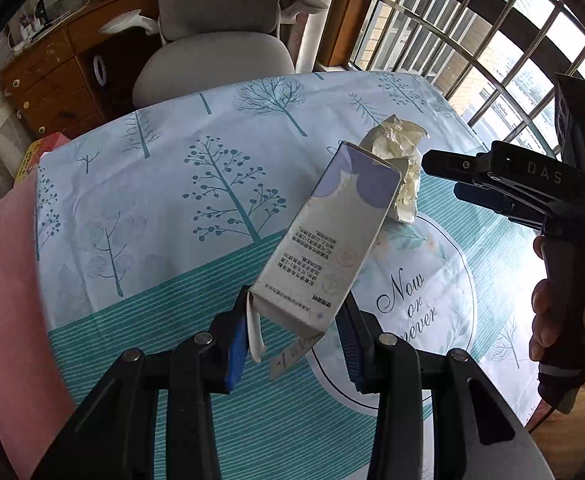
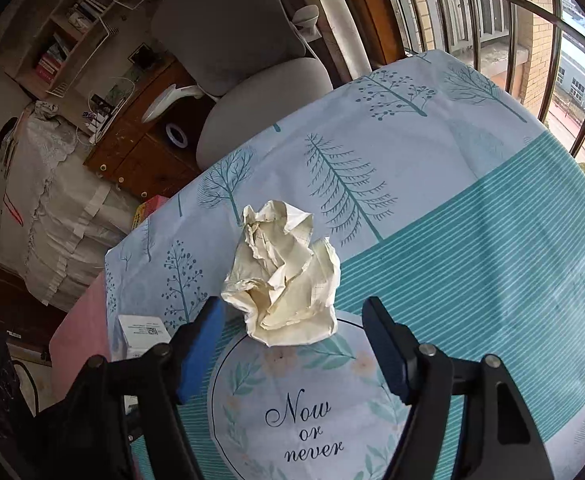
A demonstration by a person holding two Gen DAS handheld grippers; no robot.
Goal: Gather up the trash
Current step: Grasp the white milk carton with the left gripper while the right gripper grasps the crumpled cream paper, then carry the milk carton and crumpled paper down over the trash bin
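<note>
Left gripper [image 1: 292, 336]: its blue pads are clamping the lower end of the carton [image 1: 328, 240], one on each side (a torn flap is hanging loose at the bottom).
Carton: it is tilting up and away from the left gripper, lifted off the surface [image 1: 152, 184], with its far end reaching toward the crumpled paper [image 1: 402, 168].
Right gripper [image 2: 292, 344]: its fingers are standing wide apart, with nothing between the pads; they are flanking the near edge of the crumpled paper [image 2: 282, 276] without touching it.
Crumpled paper: it is lying on the surface [image 2: 472, 240], at the far rim of the printed circle reading "Now or never".
Chair [image 1: 212, 48]: a grey one is standing beyond the far edge.
</note>
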